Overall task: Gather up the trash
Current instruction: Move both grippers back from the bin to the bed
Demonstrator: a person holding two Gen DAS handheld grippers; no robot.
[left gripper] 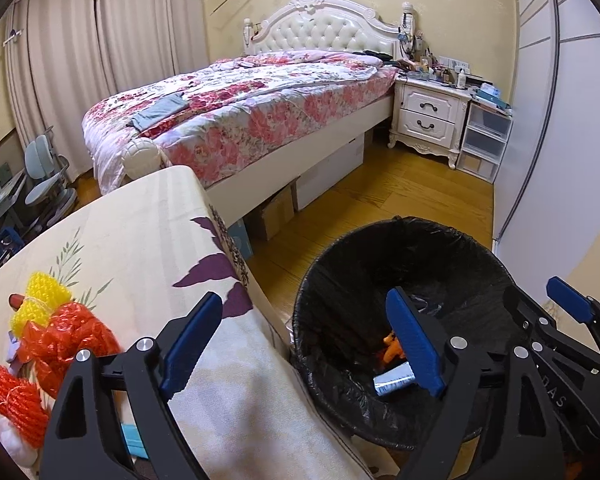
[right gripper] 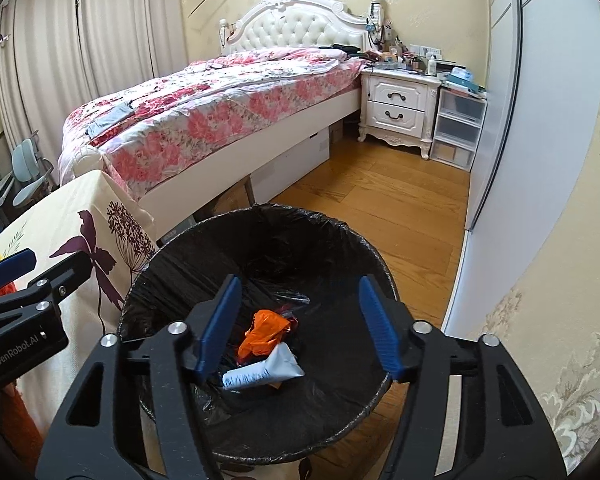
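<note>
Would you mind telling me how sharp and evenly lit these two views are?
Left wrist: fisheye bends the curtains; the tablecloth nearest the lens blurs. Right wrist: sharp, daylit, but the bin liner is dark with faint sheen.

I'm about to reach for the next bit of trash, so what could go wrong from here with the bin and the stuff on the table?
1. The trash bin stands tight against the tablecloth's hanging edge; the left gripper swinging back could snag the cloth or nudge the bin.
2. The red and yellow mesh bundles lie loosely heaped, so a grab might drag neighbours off the table.
3. The right gripper hangs open over the bin; dipping lower could catch the black liner.
</note>
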